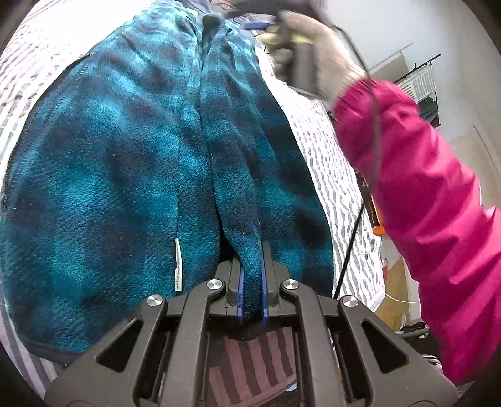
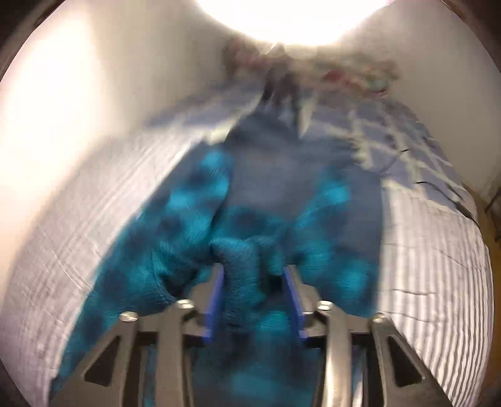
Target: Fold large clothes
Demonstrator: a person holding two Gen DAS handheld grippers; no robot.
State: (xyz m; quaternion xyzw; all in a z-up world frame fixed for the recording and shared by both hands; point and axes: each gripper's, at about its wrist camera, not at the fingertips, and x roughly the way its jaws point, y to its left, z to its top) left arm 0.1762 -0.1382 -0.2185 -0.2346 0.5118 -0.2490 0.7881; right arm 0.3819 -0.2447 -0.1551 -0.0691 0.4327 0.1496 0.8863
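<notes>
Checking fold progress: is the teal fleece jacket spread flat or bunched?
Bunched: the teal fleece jacket is gathered into long ridges on the striped bedspread.

1. This looks like a bedroom in a home: the work surface is a bed (image 1: pixel 341 188) covered by a quilted spread with a grey and white wavy print.
2. Plain pale walls (image 1: pixel 391 28) close the room in.
3. A dark clothes rack (image 1: pixel 422 78) with laundry hanging on it stands against the far wall.
4. A wooden floor (image 1: pixel 394 281) shows beside the bed.
5. A heap of other clothes (image 2: pixel 353 75), blurred, lies at the far end of the bed.
</notes>
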